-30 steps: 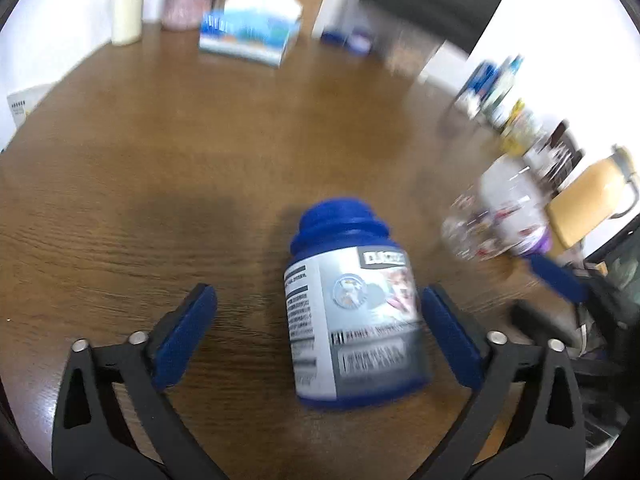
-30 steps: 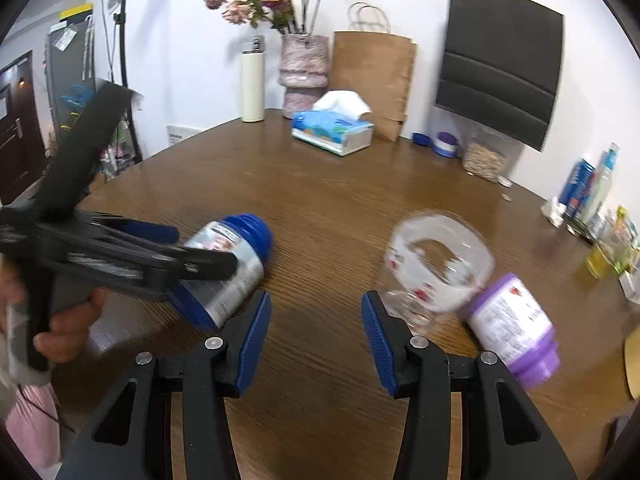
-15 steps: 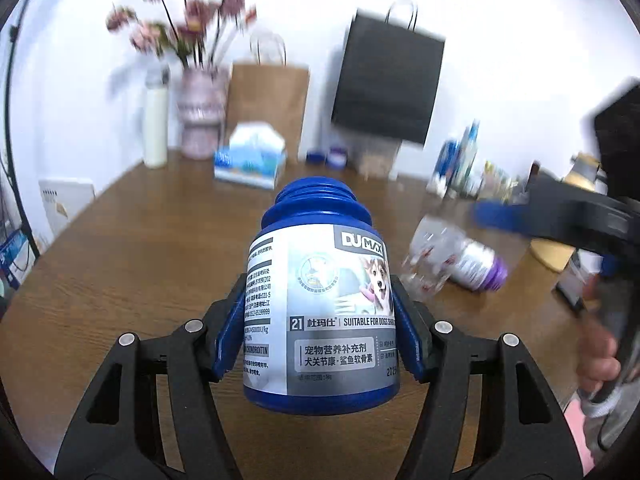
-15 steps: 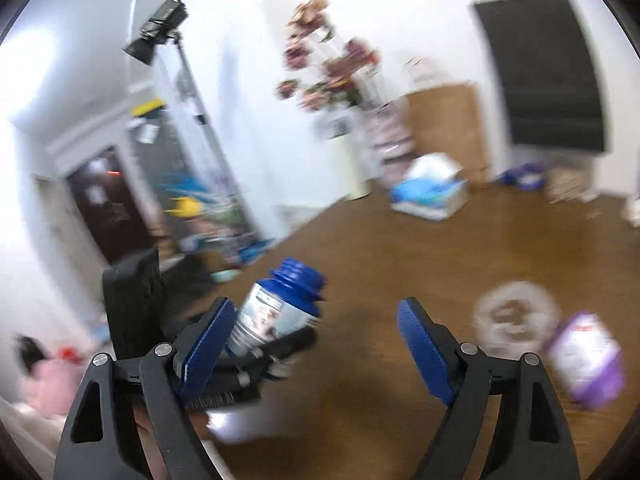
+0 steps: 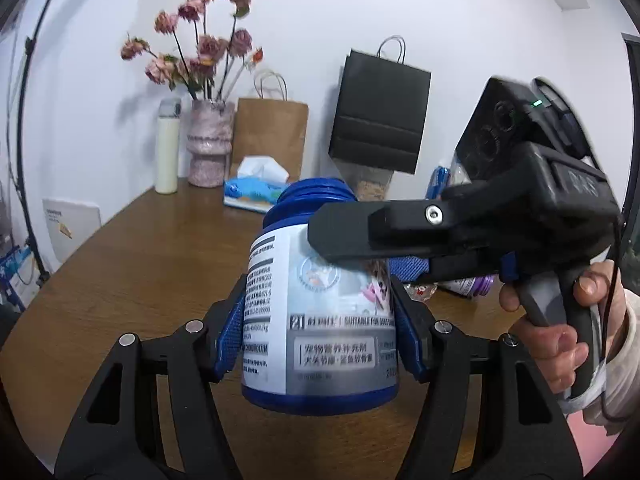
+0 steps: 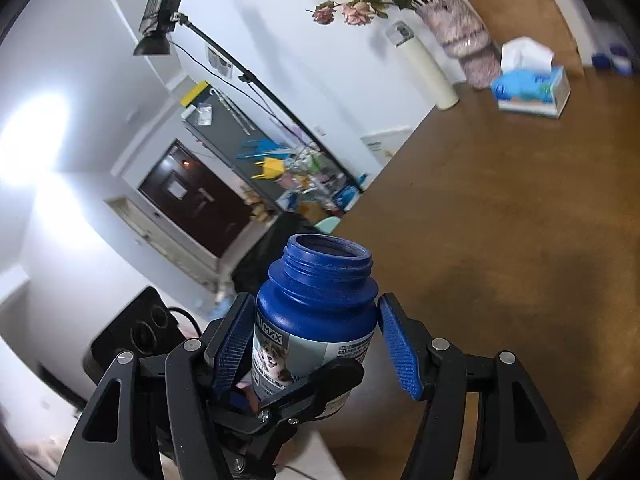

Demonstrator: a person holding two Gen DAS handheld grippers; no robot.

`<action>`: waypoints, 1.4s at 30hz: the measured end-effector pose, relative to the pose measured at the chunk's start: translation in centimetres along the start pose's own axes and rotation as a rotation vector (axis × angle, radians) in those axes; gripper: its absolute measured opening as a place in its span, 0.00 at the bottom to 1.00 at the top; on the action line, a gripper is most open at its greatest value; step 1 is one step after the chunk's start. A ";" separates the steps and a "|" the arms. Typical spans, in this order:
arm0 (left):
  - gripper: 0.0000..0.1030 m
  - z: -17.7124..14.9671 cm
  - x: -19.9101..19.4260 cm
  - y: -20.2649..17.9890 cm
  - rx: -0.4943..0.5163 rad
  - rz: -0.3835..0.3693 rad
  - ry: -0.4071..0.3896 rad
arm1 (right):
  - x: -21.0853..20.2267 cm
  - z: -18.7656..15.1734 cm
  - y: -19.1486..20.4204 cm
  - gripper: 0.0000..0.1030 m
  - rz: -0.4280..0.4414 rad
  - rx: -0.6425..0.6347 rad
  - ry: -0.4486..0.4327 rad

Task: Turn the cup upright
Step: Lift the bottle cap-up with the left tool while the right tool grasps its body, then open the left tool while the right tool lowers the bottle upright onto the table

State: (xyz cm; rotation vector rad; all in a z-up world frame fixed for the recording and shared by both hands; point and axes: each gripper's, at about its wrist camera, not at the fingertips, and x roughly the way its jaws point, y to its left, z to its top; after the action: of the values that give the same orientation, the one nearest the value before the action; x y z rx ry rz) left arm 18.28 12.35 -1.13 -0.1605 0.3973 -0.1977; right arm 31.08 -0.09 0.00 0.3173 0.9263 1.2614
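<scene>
My left gripper [image 5: 318, 340] clamps the blue bottle [image 5: 320, 320] by its lower body, lifting it clear of the table [image 5: 152, 256], mouth up. My right gripper [image 6: 316, 344] straddles its shoulder; the pads [image 6: 394, 350] seem just apart from it, though I can't be sure.

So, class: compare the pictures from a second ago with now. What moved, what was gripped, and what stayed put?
The blue bottle, lying on the table before, was clamped by the left gripper and lifted upright. The right gripper moved in around its neck, jaws open. The tissue box and vase stayed.
</scene>
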 end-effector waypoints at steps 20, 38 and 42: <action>0.58 6.1 13.5 -1.6 0.188 -0.123 0.011 | -4.0 6.1 -2.8 0.66 -0.476 -0.617 -0.139; 0.59 -1.9 14.0 -5.1 0.130 -0.154 0.304 | -4.8 -1.9 -6.2 0.65 -0.485 -0.375 -0.091; 0.72 -2.6 13.2 -4.5 0.100 -0.129 0.362 | -4.4 -2.4 -6.4 0.65 -0.529 -0.387 -0.114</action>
State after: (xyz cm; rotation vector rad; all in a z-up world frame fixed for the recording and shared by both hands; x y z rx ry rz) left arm 28.44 4.75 -7.43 -0.0505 0.7367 -0.3752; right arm 33.57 -6.77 -3.92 -0.1562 0.5952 0.8920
